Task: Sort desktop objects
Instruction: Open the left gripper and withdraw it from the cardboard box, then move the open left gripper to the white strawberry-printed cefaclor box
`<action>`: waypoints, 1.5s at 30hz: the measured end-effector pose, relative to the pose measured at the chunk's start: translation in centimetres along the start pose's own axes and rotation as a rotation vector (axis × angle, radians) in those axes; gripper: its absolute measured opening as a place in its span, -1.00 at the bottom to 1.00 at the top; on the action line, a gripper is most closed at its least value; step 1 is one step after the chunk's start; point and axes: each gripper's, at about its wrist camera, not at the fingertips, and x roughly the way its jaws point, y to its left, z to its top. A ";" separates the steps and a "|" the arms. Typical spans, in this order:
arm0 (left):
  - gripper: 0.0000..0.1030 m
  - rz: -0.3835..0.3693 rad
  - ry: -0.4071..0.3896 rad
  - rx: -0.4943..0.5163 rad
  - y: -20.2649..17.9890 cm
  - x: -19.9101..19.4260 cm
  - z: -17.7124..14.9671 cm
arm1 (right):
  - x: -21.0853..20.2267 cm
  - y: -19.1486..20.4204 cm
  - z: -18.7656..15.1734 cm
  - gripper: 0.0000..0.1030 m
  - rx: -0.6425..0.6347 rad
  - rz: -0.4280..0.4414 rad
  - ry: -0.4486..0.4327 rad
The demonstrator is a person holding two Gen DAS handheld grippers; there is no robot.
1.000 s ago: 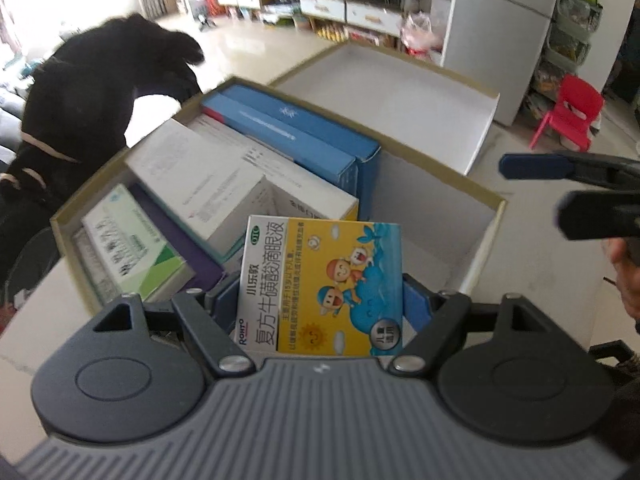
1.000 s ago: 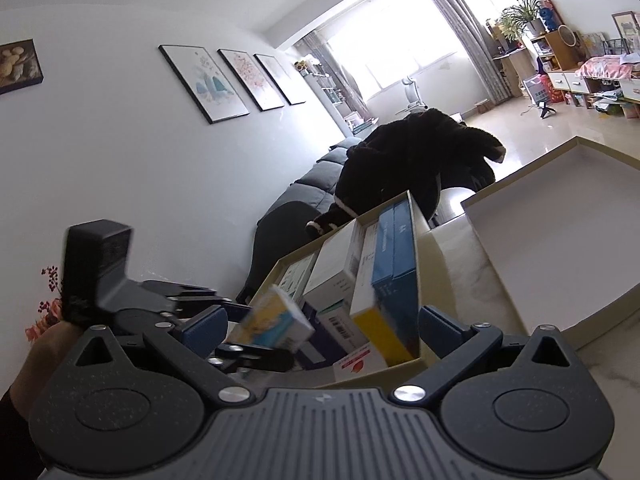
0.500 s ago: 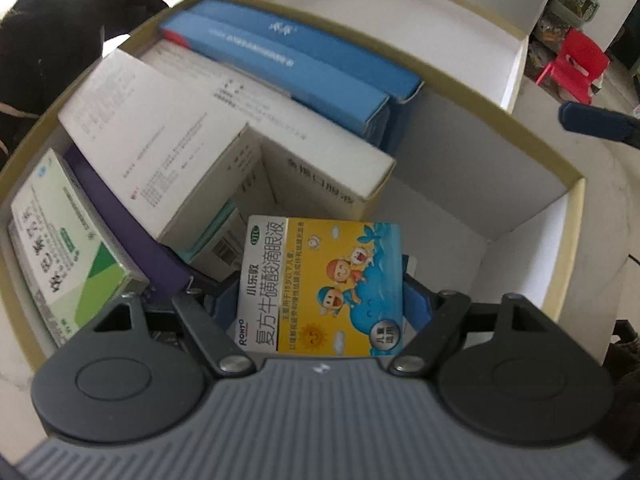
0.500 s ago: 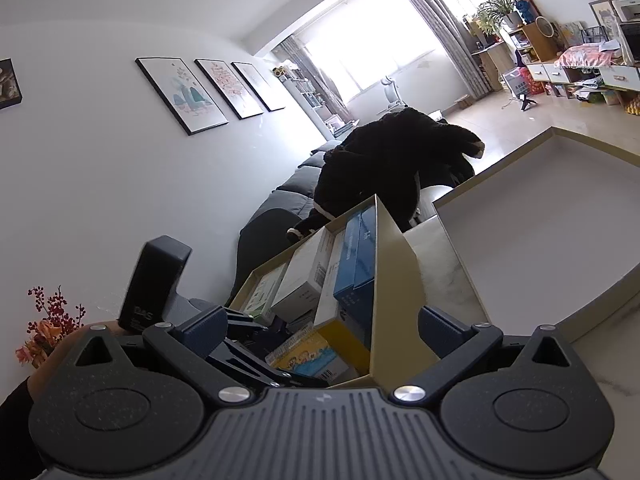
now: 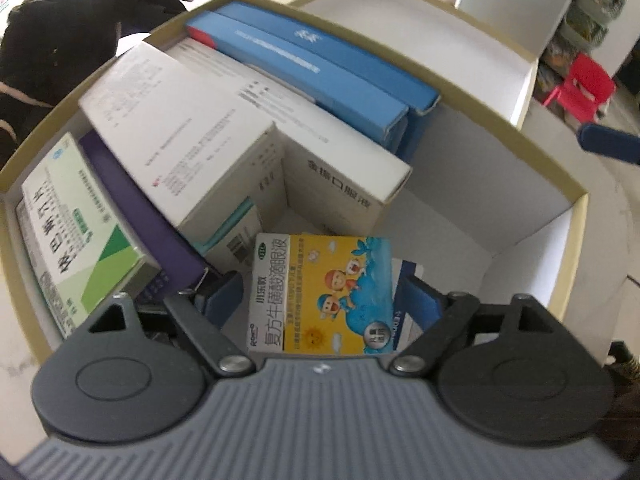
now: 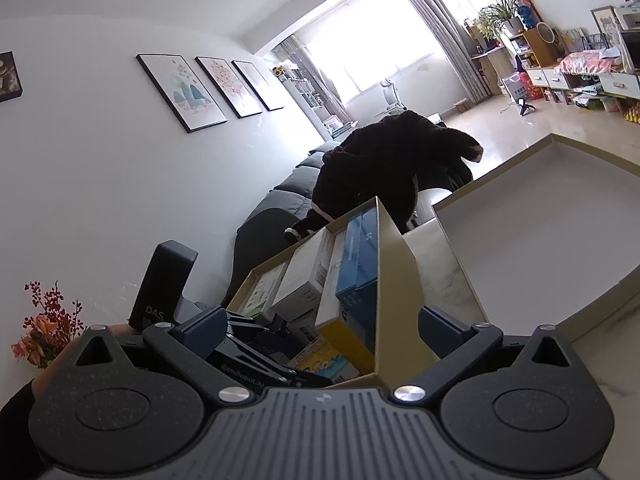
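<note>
A small yellow and blue eye-drop box [image 5: 324, 292] stands in the near part of the tan cardboard box [image 5: 520, 208], on its white floor. My left gripper [image 5: 320, 300] is down inside the cardboard box, open, one finger on each side of the small box with a narrow gap showing. The right wrist view shows the same small box [image 6: 320, 360] low beside the left gripper [image 6: 248, 340]. My right gripper [image 6: 320, 326] is open and holds nothing; its fingers straddle the cardboard box's near corner wall [image 6: 396, 280].
Packed in the cardboard box are two long blue boxes [image 5: 320, 64], white boxes [image 5: 192, 120], a purple box [image 5: 148, 216] and a green and white box [image 5: 80, 232]. The white-lined lid [image 5: 420, 20] lies behind. A black garment [image 5: 72, 32] hangs at left.
The left gripper went down into the cardboard box with the small box, then its fingers parted and the box now sits lower between them. The right gripper came closer to the box wall.
</note>
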 end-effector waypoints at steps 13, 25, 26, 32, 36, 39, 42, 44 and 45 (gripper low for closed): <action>0.77 0.064 -0.161 -0.084 1.0 -6.6 -3.3 | -1.1 3.8 -0.5 0.98 -0.063 0.033 -0.002; 0.77 0.154 -0.217 -0.145 2.0 -9.1 -6.9 | -0.9 7.4 -2.1 0.99 -0.110 0.078 0.027; 0.77 0.165 -0.217 -0.142 2.0 -9.3 -7.3 | -1.0 7.6 -2.2 0.99 -0.113 0.082 0.030; 0.82 0.196 -0.214 -0.147 2.3 -10.3 -9.2 | -1.2 9.1 -3.0 0.99 -0.134 0.104 0.040; 0.82 0.207 -0.214 -0.162 2.7 -10.6 -10.7 | -1.4 10.1 -3.4 0.99 -0.154 0.112 0.043; 0.82 0.204 -0.232 -0.182 3.2 -11.1 -11.9 | -1.7 10.8 -3.6 0.99 -0.174 0.118 0.047; 0.83 0.172 -0.252 -0.205 4.0 -11.7 -13.0 | -1.6 11.3 -4.1 0.99 -0.186 0.123 0.054; 0.84 0.166 -0.257 -0.205 4.3 -12.0 -13.8 | -1.4 11.6 -4.5 0.99 -0.187 0.121 0.063; 0.85 0.173 -0.254 -0.196 4.3 -12.1 -14.1 | -1.4 11.7 -4.7 0.99 -0.189 0.122 0.066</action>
